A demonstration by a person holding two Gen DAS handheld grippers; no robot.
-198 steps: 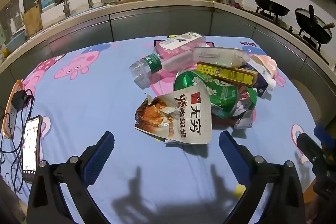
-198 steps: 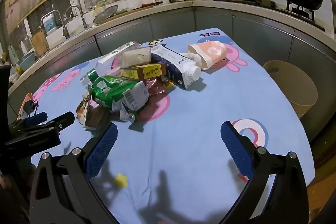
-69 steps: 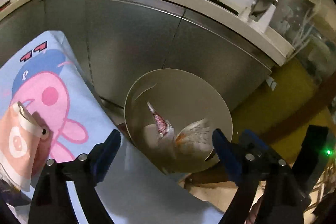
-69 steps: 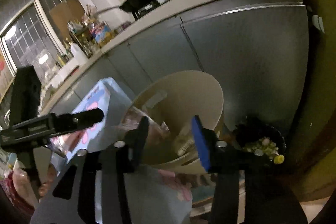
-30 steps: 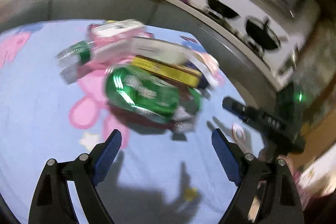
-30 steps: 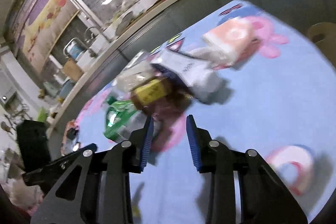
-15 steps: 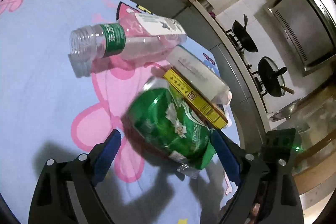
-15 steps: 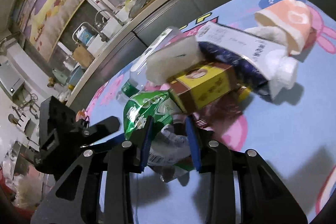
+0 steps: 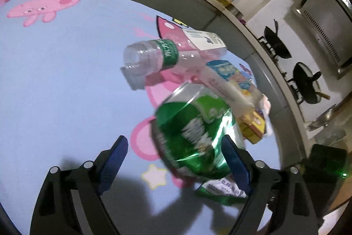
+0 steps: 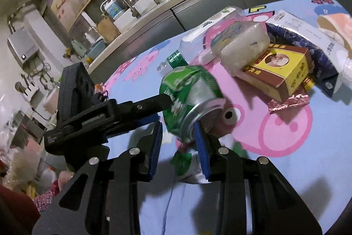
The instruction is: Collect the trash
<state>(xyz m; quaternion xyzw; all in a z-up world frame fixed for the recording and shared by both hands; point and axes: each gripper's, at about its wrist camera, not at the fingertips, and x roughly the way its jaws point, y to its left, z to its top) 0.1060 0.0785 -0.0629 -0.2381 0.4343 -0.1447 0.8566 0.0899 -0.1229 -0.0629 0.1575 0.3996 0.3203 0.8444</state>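
A crushed green can [image 9: 189, 133] lies on the blue cartoon tablecloth [image 9: 55, 85] at the near end of a trash pile. My left gripper [image 9: 175, 160] is open around it: the right pad overlaps the can, the left pad stands clear. In the right wrist view the left gripper's upper finger [image 10: 154, 102] reaches the can [image 10: 187, 94] from the left. My right gripper [image 10: 178, 147] is narrowly open at the can's silver end, its pads not pressing it. A green wrapper [image 10: 182, 160] lies under the can.
Behind the can lie a clear bottle [image 9: 151, 58], a yellow box [image 10: 279, 74], a white packet [image 10: 242, 47], a blue and white carton [image 10: 308, 41] and a pink foil scrap [image 10: 288, 102]. A counter with a sink [image 10: 136, 6] and a stove with pans [image 9: 277, 43] surround the table.
Both grippers have come in close to the pile. The green can now lies between my left fingers, and my right fingers have reached its silver end. Neither opening has visibly changed.
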